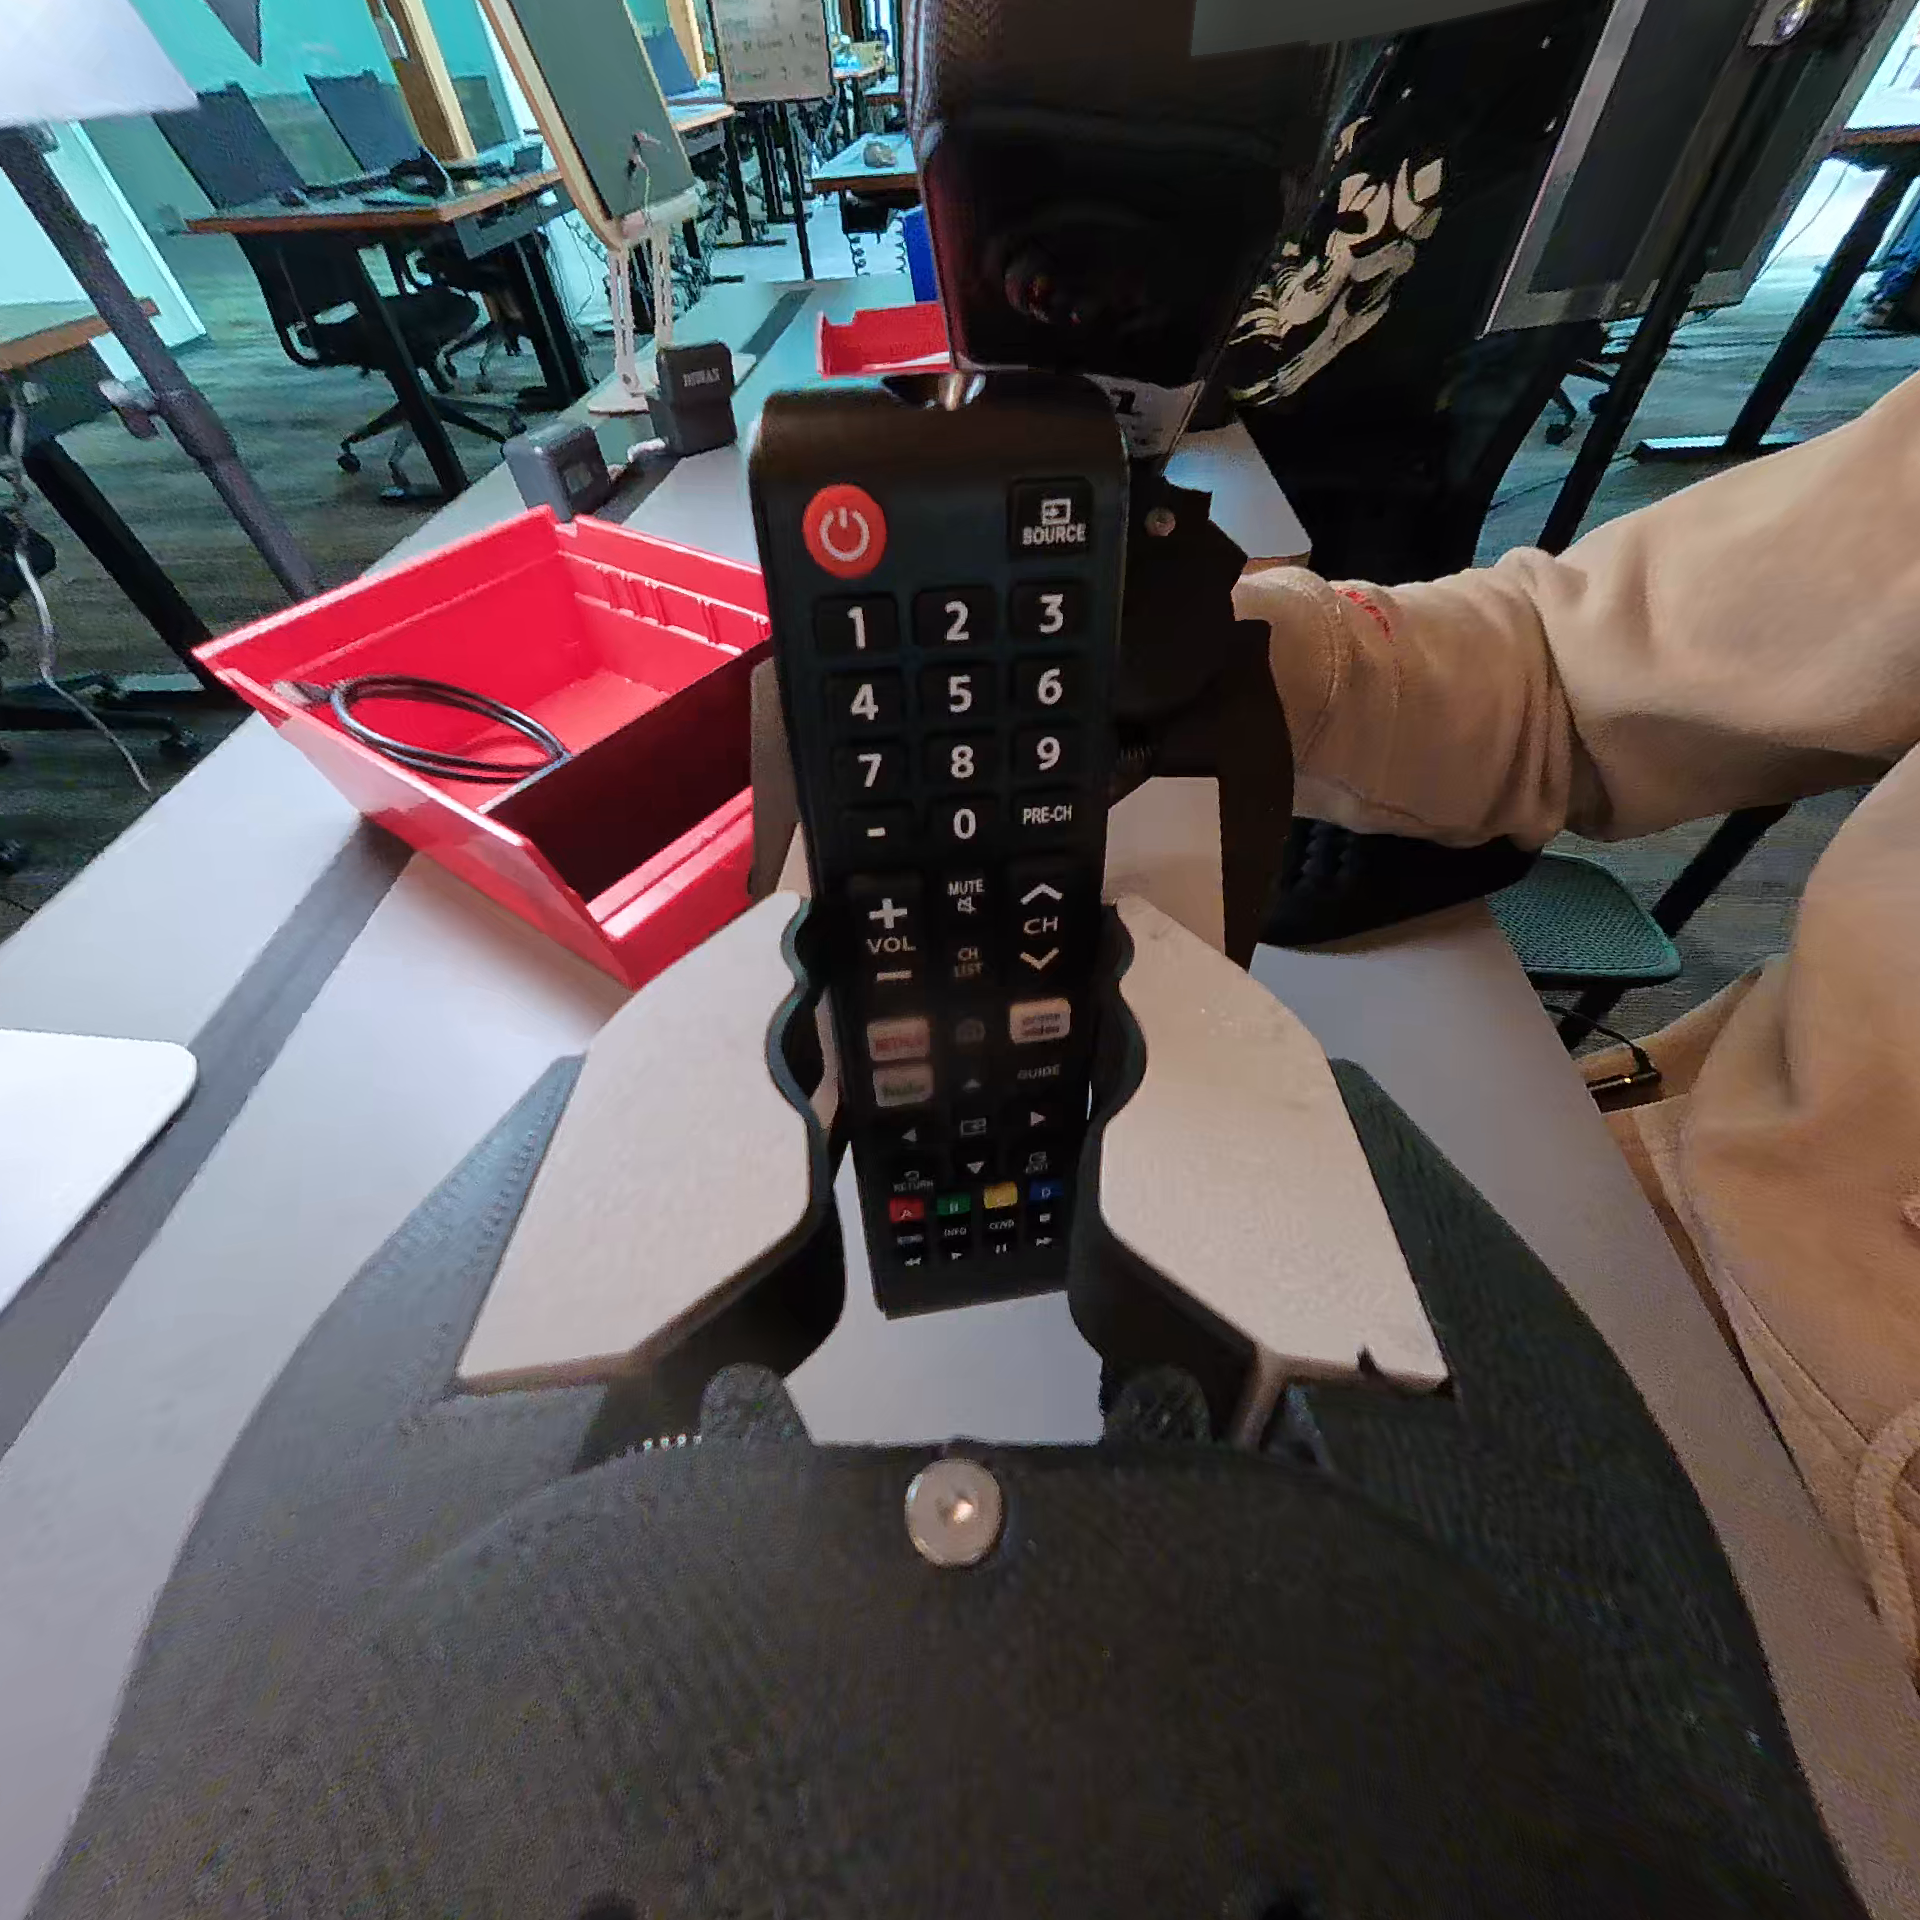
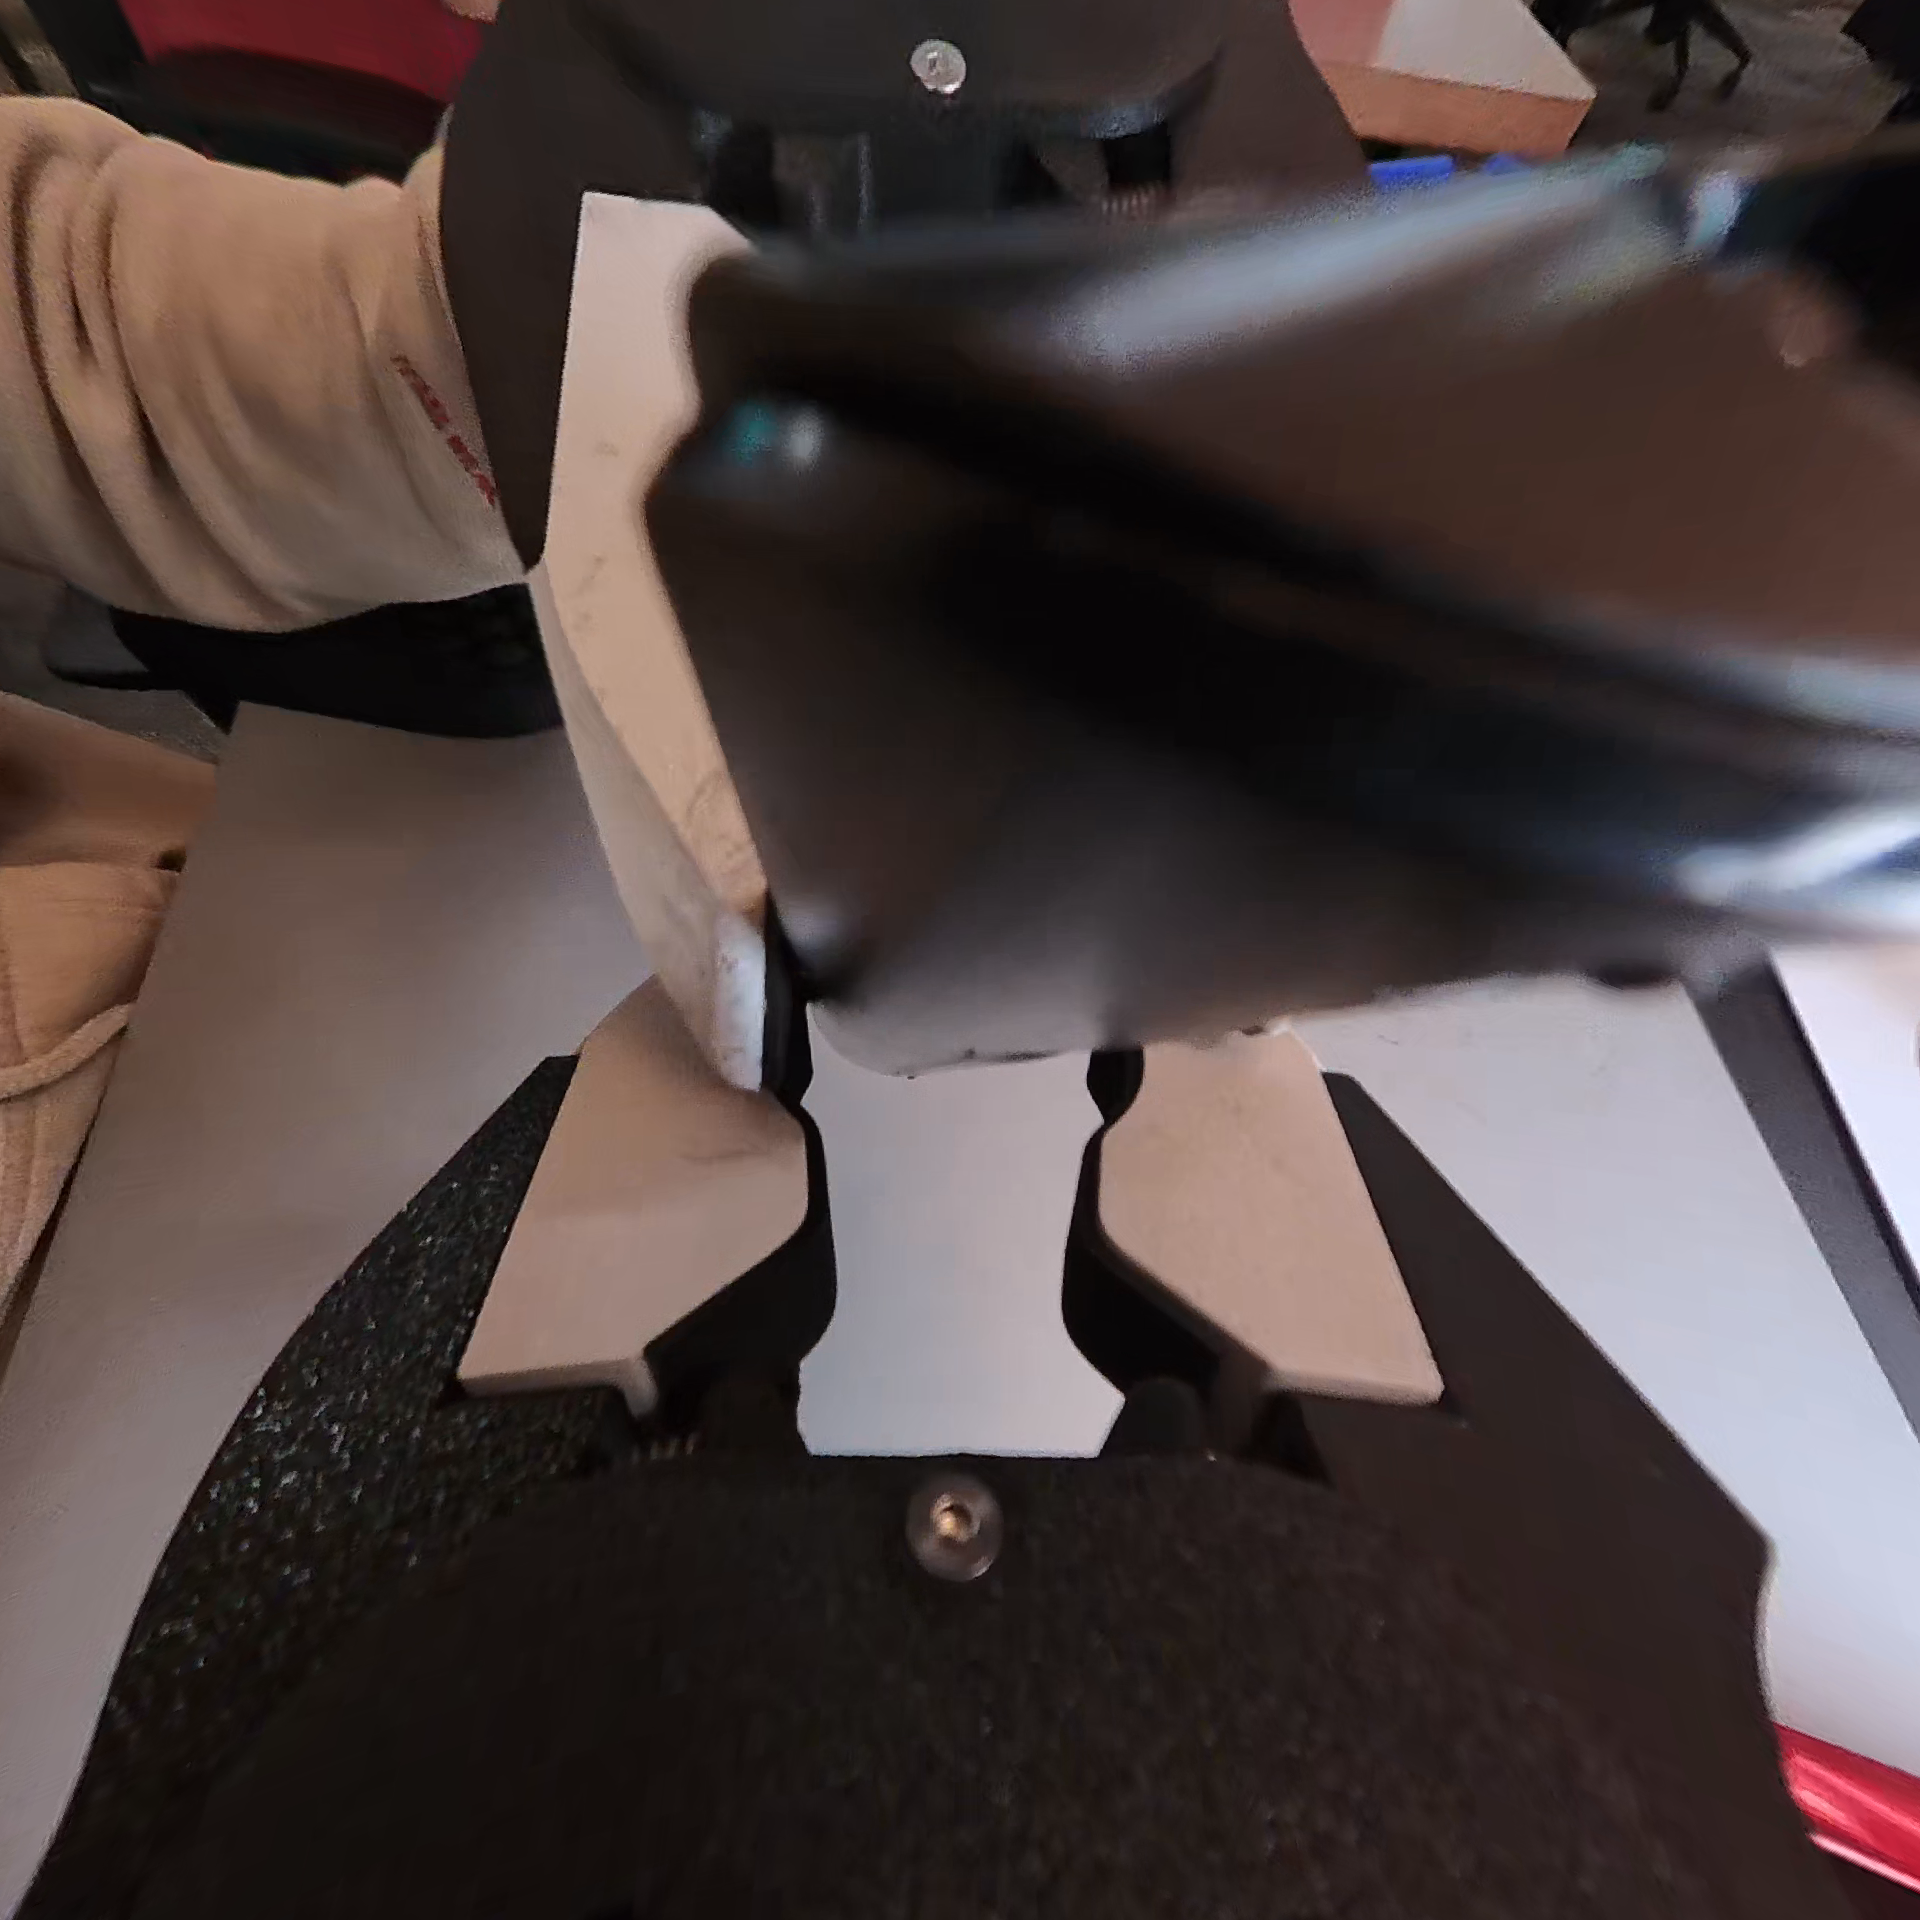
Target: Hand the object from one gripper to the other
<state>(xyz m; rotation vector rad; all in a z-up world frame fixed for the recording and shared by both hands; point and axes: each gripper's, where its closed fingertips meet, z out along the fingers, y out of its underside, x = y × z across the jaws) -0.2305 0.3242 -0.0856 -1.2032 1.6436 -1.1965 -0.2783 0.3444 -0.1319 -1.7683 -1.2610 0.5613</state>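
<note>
The left gripper [image 1: 961, 1091] is clamped on the lower half of a black remote [image 1: 951, 790], buttons facing the camera, held above the grey worktop [image 1: 416, 1091]. At 12 o'clock the right gripper [image 1: 940, 821] flanks the remote's upper half; in its own view its fingers [image 2: 644, 1195] stand parted, contact unclear. A red bin [image 1: 468, 665] sits at 10 o'clock.

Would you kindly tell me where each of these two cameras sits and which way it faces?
Left wrist view: on the left gripper, looking along its fingers at the remote, red bin and a beige sleeve.
Right wrist view: on the right gripper, facing back at the blurred remote.
Shared: remote, sleeve, grey table.
</note>
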